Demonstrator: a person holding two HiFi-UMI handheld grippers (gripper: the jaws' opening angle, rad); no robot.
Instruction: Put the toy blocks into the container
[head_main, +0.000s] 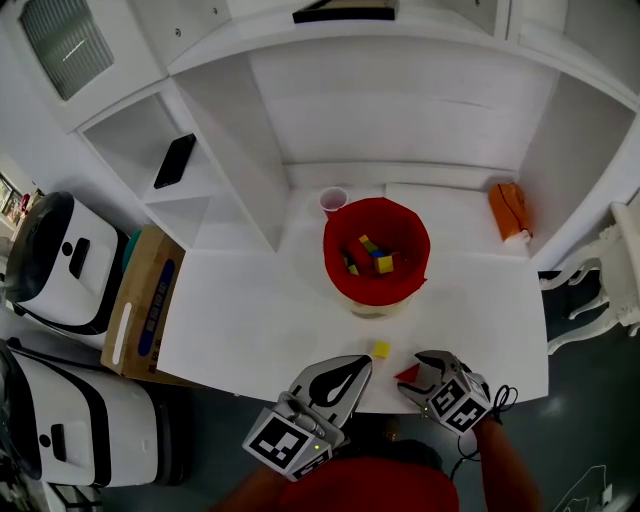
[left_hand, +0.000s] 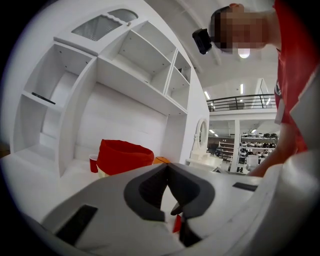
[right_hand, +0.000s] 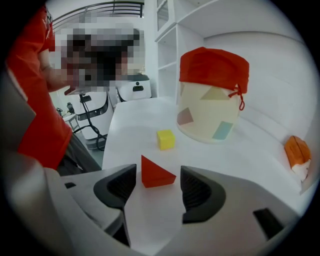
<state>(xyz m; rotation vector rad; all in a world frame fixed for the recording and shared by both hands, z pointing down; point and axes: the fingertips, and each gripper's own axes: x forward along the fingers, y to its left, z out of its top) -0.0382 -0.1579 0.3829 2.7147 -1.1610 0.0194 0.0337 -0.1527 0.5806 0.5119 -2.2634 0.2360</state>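
Note:
A container with a red fabric lining stands mid-table; several coloured blocks lie in it. Its cream wall with pastel patches shows in the right gripper view. A yellow cube lies on the table in front of it. A red wedge block lies near the front edge, between the jaws of my right gripper. That gripper is open, with a gap on each side of the wedge. My left gripper is shut and empty, left of the cube.
A red cup stands behind the container and an orange packet lies at the back right. Shelves with a black phone rise at the left. A cardboard box and white machines stand on the floor left of the table.

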